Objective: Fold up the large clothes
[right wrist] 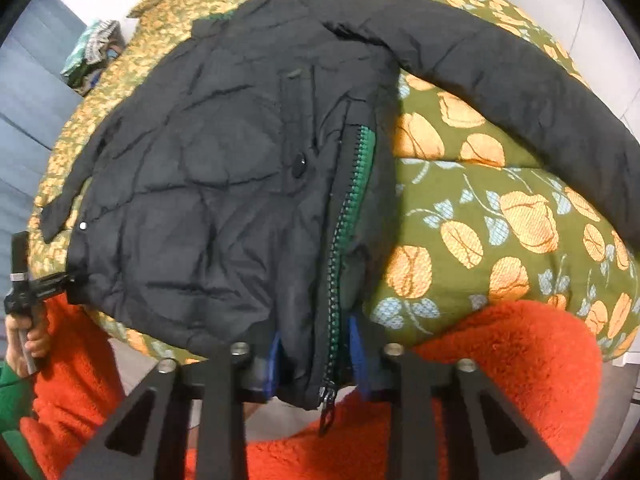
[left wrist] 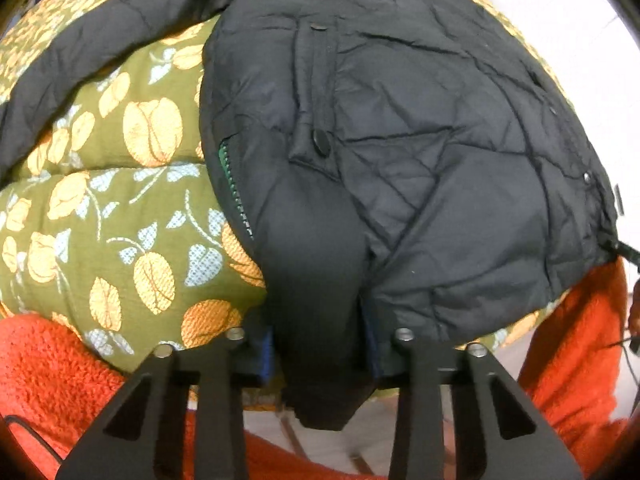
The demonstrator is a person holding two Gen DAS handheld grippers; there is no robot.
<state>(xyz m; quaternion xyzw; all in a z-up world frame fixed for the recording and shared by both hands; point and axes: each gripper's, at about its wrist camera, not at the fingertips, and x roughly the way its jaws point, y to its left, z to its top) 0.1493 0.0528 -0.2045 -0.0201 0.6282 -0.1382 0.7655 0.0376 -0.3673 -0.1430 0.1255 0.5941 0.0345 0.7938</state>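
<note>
Left wrist: both claws [left wrist: 320,356] [right wrist: 316,360] clench the jacket's [left wrist: 400,140] hem (near edge); quilt [left wrist: 120,220] beneath.

Home setting, likely a bedroom. Ahead of the fingers lies a padded olive quilt [left wrist: 120,208] with orange flower print, spread like bedding. Black puffer jacket [right wrist: 208,200] rests on it. Orange fleece blanket [right wrist: 500,360] bunched just below the fingers. Pale floor and plain light wall [left wrist: 560,20] beyond.
</note>
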